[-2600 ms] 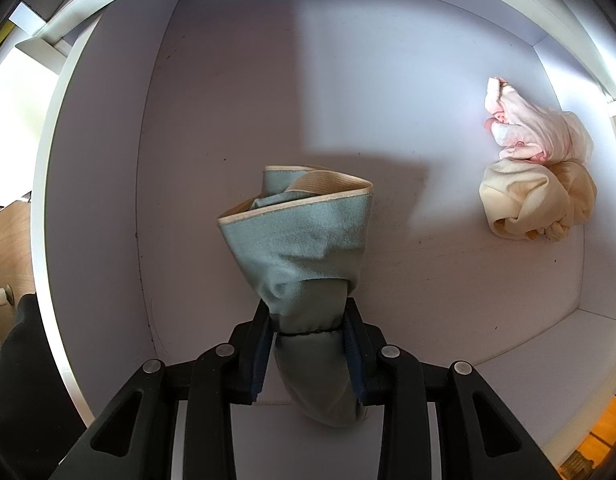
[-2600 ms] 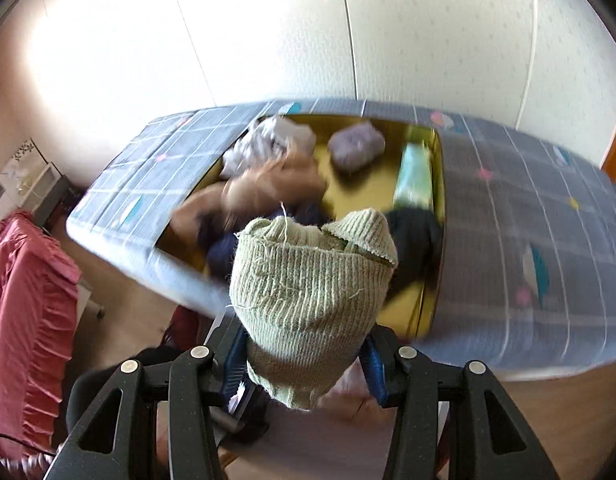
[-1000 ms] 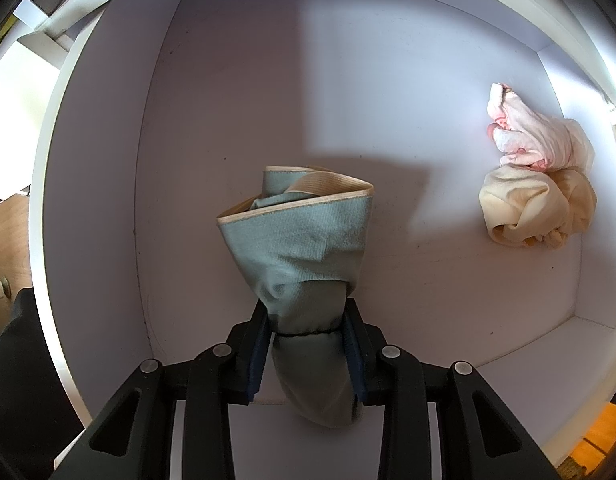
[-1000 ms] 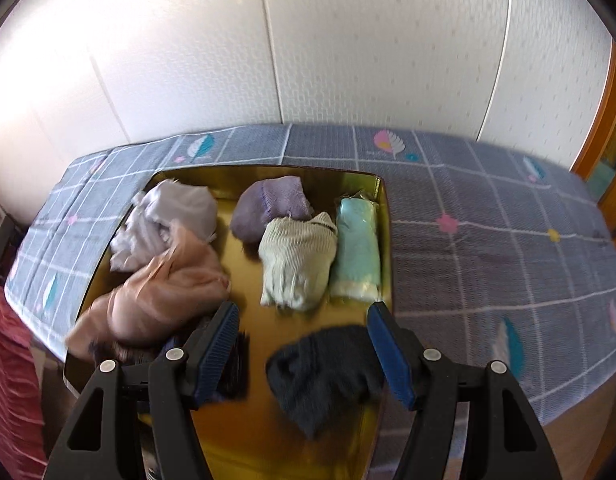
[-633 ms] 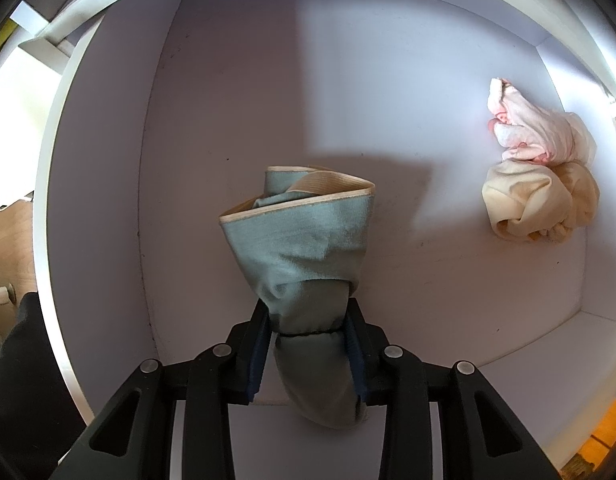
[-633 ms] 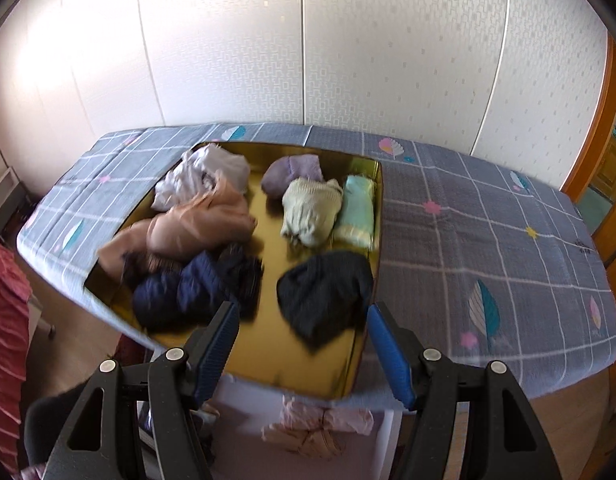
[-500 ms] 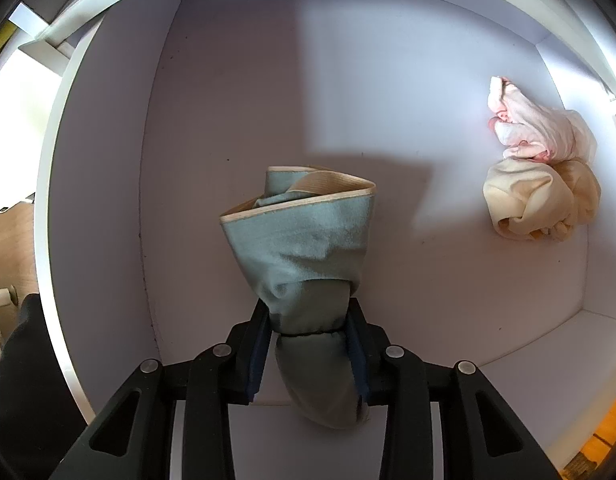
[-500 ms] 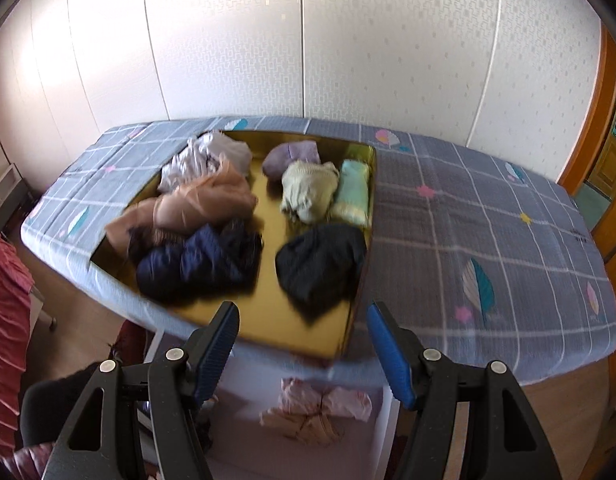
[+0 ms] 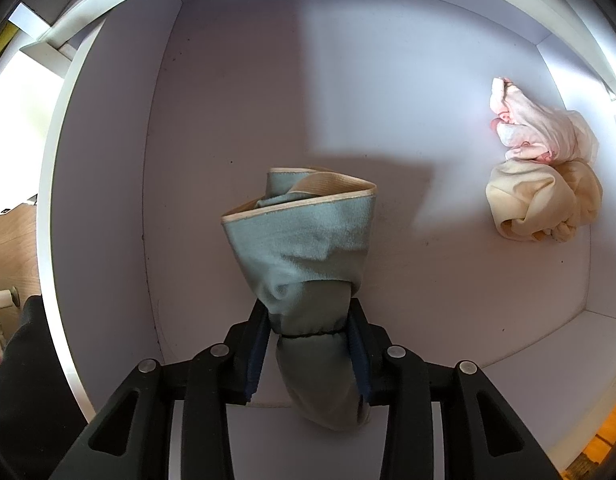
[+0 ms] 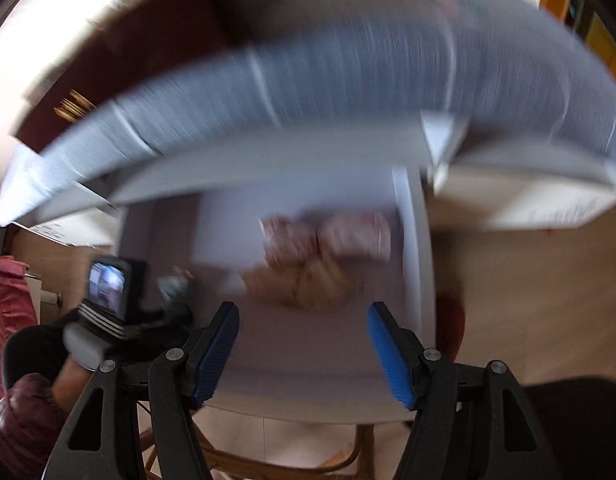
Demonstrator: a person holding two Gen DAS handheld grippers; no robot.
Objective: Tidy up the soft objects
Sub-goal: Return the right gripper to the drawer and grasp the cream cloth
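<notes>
A blue-grey folded cloth with a beige band (image 9: 304, 240) hangs upright between the fingers of my left gripper (image 9: 308, 312), which is shut on its lower part just above the floor of a white drawer (image 9: 248, 80). At the drawer's right side lie a pink garment (image 9: 540, 128) and a cream garment (image 9: 540, 204), bunched together. The right wrist view is blurred by motion. There, my right gripper (image 10: 304, 312) stands open and empty above the same drawer (image 10: 308, 344), with the pink and cream bundle (image 10: 316, 256) just beyond its fingertips.
The drawer's white walls (image 9: 104, 200) close in on the left and far sides. In the right wrist view the grey checked tablecloth's edge (image 10: 308, 92) overhangs the drawer. A person's gloved hand (image 10: 84, 344) holds the other device at the left. Wooden floor (image 10: 528, 300) lies to the right.
The right gripper has dropped from above the gold tray of clothes on the table to the drawer below, still open and empty. The left gripper and its cloth have stayed put.
</notes>
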